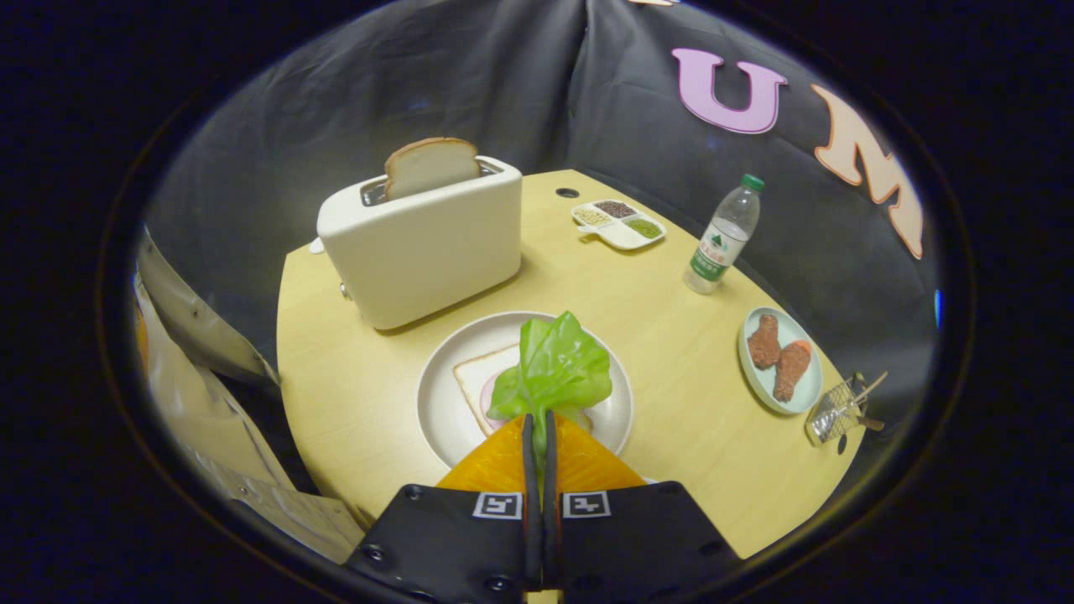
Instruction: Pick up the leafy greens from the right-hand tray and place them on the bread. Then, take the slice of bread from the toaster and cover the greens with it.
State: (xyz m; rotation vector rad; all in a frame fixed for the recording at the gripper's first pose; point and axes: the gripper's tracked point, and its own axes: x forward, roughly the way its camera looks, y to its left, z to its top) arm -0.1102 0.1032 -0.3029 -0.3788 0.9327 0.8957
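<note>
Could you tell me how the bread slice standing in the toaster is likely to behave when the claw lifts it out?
The bread slice stands about half clear of the toaster, so it probably lifts out easily. It looks thin and light, likely soft enough to dent under pressure. The claw is shut on the leafy greens, so it must release first.

The gripper has its two fingers pressed together on the stem of the leafy greens, which stand up over the white plate. On this plate lies a slice of bread with a pink round piece on it, under the leaf. Behind the plate is the cream toaster, with a bread slice standing out of its slot. To the right of the plate are a small plate with brown fried pieces, a water bottle and a divided dish.
</note>
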